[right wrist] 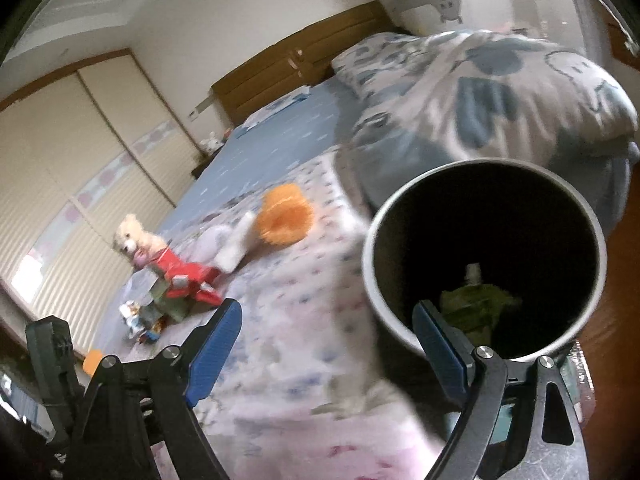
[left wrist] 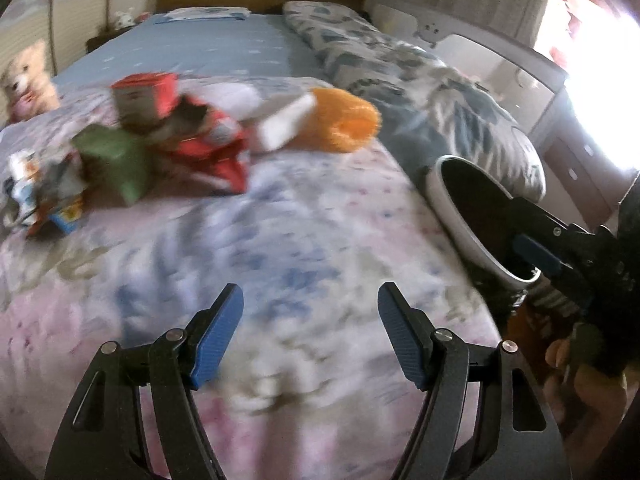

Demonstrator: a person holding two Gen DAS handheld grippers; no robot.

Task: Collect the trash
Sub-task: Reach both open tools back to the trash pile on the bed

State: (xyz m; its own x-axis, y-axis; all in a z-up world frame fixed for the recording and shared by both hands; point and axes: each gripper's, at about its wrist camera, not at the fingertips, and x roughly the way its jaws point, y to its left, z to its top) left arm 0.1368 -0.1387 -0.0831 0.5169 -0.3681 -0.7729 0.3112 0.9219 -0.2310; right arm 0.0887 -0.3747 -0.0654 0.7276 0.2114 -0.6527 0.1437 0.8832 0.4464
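Packets (left wrist: 192,136) litter bed (left wrist: 280,240); bin (right wrist: 484,264) beside folded quilt (right wrist: 500,88).

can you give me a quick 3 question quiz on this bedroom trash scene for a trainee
1. True or false: the left hand-held gripper is shut on a piece of trash.
2. Multiple choice: what already lies inside the bin? A) a red carton B) a green pouch with a white cap C) a teddy bear
3. Short answer: which side of the bed does the bin stand at, seen from the left wrist?

Key
1. False: its jaws stand wide open, nothing between them.
2. B, the green pouch.
3. The right side, away from the litter pile.
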